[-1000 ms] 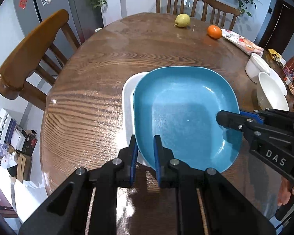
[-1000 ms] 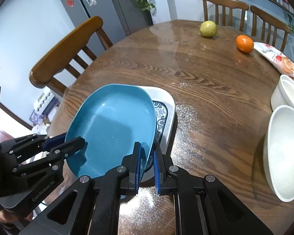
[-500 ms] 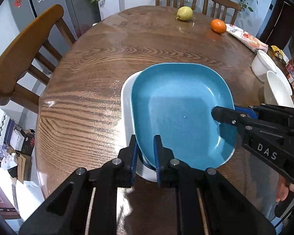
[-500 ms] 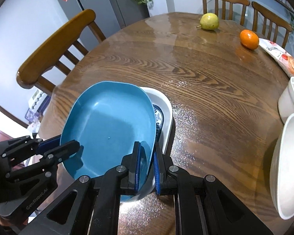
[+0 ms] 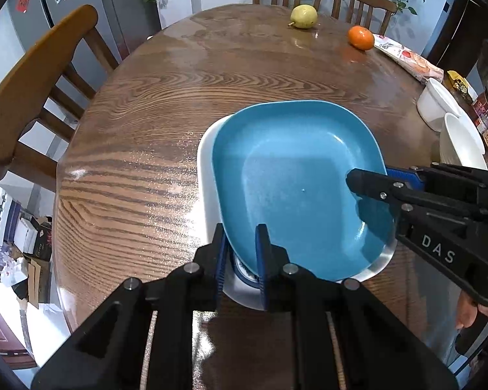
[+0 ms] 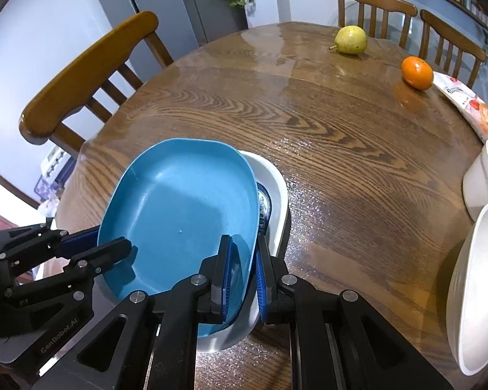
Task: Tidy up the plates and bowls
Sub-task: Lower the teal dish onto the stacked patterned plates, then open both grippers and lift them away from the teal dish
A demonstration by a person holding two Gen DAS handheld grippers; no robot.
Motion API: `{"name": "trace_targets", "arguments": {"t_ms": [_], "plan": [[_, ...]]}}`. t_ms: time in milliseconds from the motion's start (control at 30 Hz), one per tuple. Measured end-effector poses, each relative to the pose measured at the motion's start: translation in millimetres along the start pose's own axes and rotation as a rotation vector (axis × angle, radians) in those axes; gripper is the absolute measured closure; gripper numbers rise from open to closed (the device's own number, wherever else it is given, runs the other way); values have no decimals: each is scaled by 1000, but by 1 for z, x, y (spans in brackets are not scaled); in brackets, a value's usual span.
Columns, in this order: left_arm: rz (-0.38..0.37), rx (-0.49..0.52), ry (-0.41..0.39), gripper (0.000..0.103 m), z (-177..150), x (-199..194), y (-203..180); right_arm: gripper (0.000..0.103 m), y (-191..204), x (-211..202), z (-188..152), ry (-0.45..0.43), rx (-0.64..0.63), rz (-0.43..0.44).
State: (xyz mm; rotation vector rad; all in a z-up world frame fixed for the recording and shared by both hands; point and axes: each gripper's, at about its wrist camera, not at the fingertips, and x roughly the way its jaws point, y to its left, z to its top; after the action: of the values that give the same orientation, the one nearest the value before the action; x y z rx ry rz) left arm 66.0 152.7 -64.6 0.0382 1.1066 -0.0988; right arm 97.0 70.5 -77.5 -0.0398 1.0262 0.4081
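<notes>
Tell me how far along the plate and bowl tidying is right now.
Partly done. A white plate already lies on the table as the stack's base. In hand: both the left gripper and the right gripper are shut on the blue plate, held over the white one, not yet released. Left: the two white bowls at the table's right edge stand apart, unstacked.

My two wrist cameras look steeply down from close over the blue plate (image 5: 296, 175), left from its 6 o'clock rim, right from 3 o'clock, sharing the table (image 6: 341, 149).
</notes>
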Motion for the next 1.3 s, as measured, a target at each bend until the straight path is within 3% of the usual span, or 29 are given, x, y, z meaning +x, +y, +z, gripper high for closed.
{"name": "trace_targets", "arguments": {"t_ms": [333,633,700,800,967,1133,1300], "plan": [[22,1,-10,87,0,0,-3,83,1,-2,-1,-1,-4,0],[24,5,-29,74,-3,-8,-4,80,0,-10,-2,-14,10,19],[27,4,-40,71,-3,-11,-4,75,-1,-13,-3,-24,14,14],[37,4,-57,65,-4,-16,-4,64,-1,-19,-4,-48,20,15],[56,12,-92,39,-6,-26,-6,62,-2,-33,-7,-79,29,23],[73,21,-115,25,-8,-34,-9,61,-9,-48,-13,-105,57,46],[93,42,-159,13,-11,-45,-17,42,-23,-66,-24,-159,93,47]]}}
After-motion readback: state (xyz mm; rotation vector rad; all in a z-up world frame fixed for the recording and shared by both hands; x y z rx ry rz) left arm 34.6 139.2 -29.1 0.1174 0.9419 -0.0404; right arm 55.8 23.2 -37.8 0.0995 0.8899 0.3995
